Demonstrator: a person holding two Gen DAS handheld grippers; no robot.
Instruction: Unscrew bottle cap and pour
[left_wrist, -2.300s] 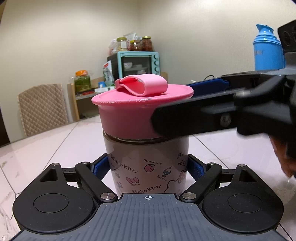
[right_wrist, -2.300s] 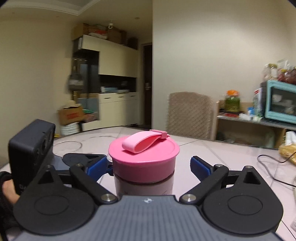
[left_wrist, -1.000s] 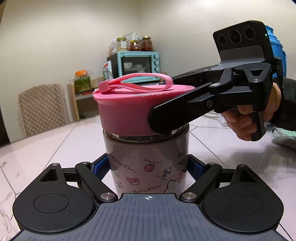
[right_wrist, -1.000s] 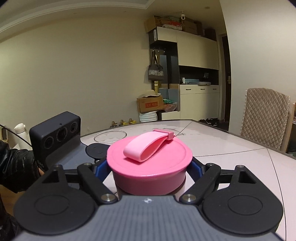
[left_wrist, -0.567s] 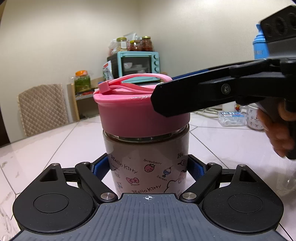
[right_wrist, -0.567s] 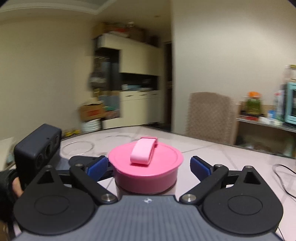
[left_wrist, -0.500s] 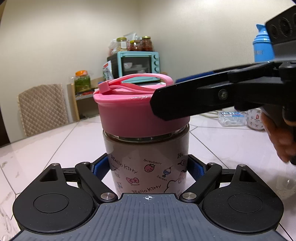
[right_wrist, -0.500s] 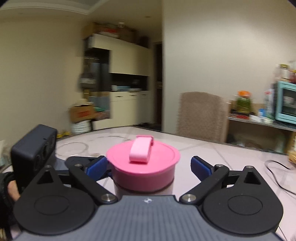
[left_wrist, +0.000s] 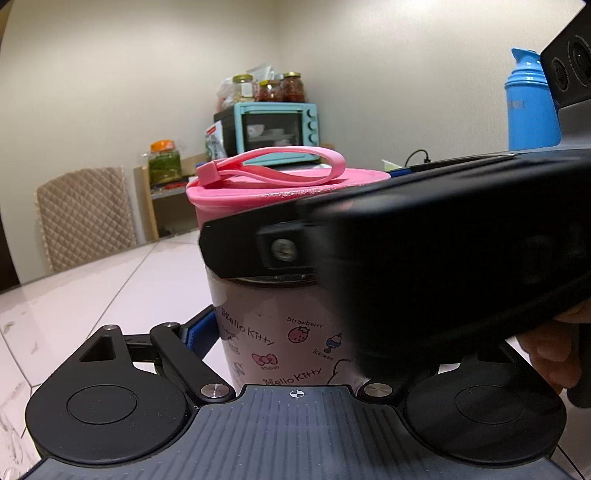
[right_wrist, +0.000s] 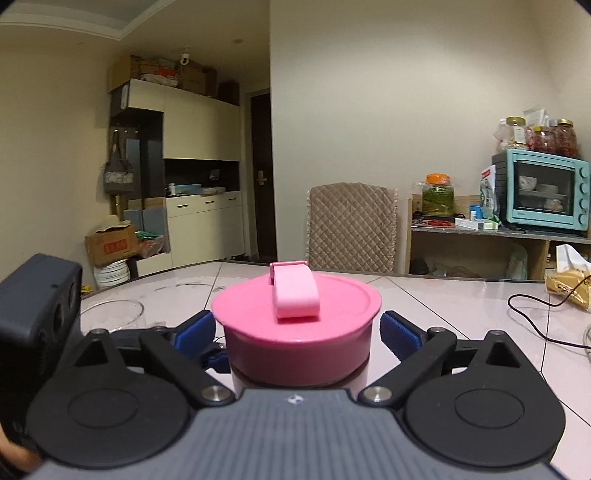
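A Hello Kitty bottle (left_wrist: 266, 332) with a pink cap (left_wrist: 236, 206) and loop strap stands on the pale table (left_wrist: 92, 295). My left gripper (left_wrist: 291, 332) is shut on the bottle's body, and one blue pad (left_wrist: 199, 332) shows at its left side. In the right wrist view the cap (right_wrist: 295, 325) sits between the blue pads (right_wrist: 399, 332) of my right gripper (right_wrist: 297, 328). Its jaws are closing, and the pads stand just outside the cap's rim, not pressing. Its black finger (left_wrist: 258, 251) crosses the cap close to the left camera and hides the bottle's right side.
A blue flask (left_wrist: 532, 110) stands at the far right. Behind the table are a quilted chair (right_wrist: 351, 229) and a shelf with a teal oven (right_wrist: 543, 192) and jars. A black cable (right_wrist: 535, 325), a yellow packet (right_wrist: 569, 288) and a clear ring (right_wrist: 110, 310) lie on the table.
The cap turned with the right gripper, its strap now pointing another way. The right gripper then let go, swung back round the cap and came nearer. The left gripper and bottle stayed still.
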